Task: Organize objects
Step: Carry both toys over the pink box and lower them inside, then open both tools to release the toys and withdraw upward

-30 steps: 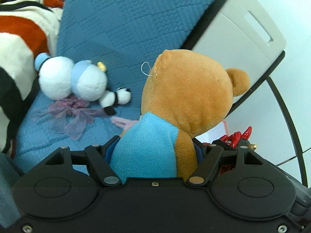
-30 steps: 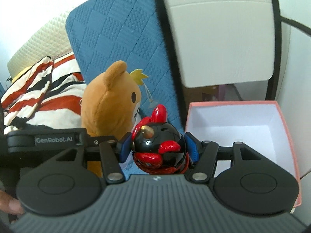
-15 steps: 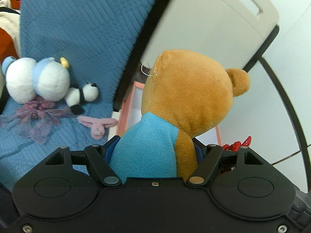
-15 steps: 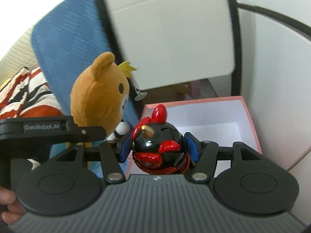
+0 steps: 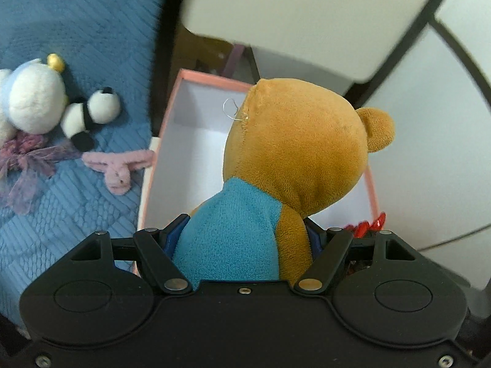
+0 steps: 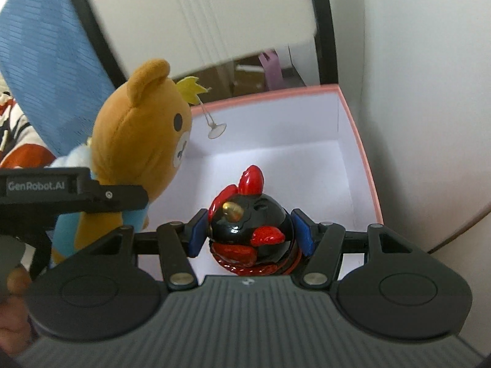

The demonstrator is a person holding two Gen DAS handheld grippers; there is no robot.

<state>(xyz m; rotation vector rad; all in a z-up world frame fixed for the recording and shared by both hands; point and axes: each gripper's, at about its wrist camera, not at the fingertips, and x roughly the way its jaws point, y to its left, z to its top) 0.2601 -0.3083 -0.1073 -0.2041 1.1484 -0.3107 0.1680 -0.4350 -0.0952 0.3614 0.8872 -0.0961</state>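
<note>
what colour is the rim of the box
Pink rim, white inside; clearest in the right wrist view.

We see our right gripper (image 6: 250, 234) clamping a black-red hen (image 6: 250, 233) above the pink box (image 6: 365, 165); the bear (image 6: 138, 141) hangs beside it.

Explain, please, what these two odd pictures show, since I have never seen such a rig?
There is no robot here: a person holds a two-finger tool in each hand, and each tool carries a wide-angle camera looking along its fingers. The left gripper is closed on a plush bear; the right gripper is closed on a black-and-red hen figure. Both hang over an open pink box, white inside, with nothing visible in it. Beside it, on a blue quilt, lie a small panda, a pink plush and a white-and-blue plush.
</note>
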